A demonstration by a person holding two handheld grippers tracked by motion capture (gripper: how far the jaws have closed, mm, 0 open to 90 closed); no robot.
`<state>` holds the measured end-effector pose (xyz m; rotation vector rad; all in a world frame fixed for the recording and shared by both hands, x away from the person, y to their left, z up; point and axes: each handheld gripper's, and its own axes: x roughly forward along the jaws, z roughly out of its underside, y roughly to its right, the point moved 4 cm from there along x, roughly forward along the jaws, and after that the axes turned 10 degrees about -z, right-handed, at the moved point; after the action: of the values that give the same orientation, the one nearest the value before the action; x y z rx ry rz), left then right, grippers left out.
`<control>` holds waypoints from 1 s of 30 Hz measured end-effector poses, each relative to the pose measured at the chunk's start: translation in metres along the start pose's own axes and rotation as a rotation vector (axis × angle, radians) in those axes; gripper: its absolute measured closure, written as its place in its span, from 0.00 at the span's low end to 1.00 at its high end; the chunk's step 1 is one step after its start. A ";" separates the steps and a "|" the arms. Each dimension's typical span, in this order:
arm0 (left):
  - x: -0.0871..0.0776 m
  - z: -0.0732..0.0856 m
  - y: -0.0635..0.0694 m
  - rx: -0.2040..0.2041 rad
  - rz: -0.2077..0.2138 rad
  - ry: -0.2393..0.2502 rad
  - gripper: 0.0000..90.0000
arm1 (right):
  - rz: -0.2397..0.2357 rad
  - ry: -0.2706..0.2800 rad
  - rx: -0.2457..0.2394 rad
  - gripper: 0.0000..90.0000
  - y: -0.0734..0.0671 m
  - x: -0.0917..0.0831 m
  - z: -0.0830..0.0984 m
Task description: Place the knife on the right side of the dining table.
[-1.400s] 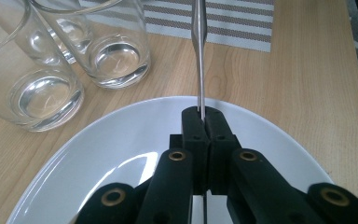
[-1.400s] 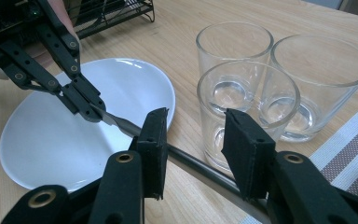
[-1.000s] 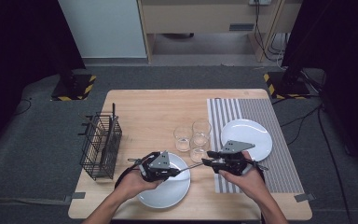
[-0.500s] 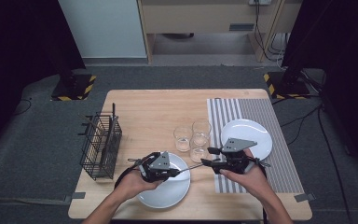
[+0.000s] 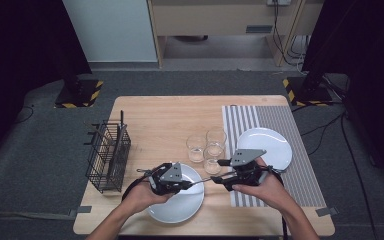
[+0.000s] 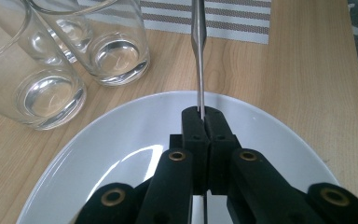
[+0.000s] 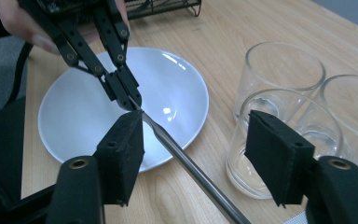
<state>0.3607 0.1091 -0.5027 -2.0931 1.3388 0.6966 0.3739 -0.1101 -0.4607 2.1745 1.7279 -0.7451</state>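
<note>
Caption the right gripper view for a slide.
Left claw pinches a metal utensil handle over the white plate; right claw open beside three glasses.

High view overhead, facing fwd/down, gripper views close, sharing white plate [image 6: 121, 135], glasses [image 7: 279, 135]

The left gripper [image 6: 204, 122] is clamping a thin metal utensil handle [image 6: 197, 51] over a white plate [image 6: 121, 154]. Three clear glasses [image 6: 116, 44] are standing near the plate on the wooden table [image 6: 303, 79].

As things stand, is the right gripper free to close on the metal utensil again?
Probably yes: the right gripper, its jaws just opened, has the metal utensil between them, unobstructed; the left gripper holds its other end.
</note>
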 end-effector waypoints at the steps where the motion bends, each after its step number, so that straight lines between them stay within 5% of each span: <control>1: 0.000 0.000 0.000 0.001 0.000 -0.001 0.99 | -0.002 -0.012 -0.006 0.39 -0.001 0.002 0.000; 5: 0.000 0.001 0.000 0.005 0.000 -0.004 0.99 | -0.027 -0.050 -0.033 0.33 -0.002 0.008 0.000; 30: 0.004 0.002 0.000 0.034 0.021 -0.017 0.99 | -0.043 -0.175 -0.154 0.47 0.001 0.030 0.008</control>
<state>0.3622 0.1086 -0.5069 -2.0445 1.3555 0.6940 0.3779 -0.0899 -0.4839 1.9176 1.6882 -0.7616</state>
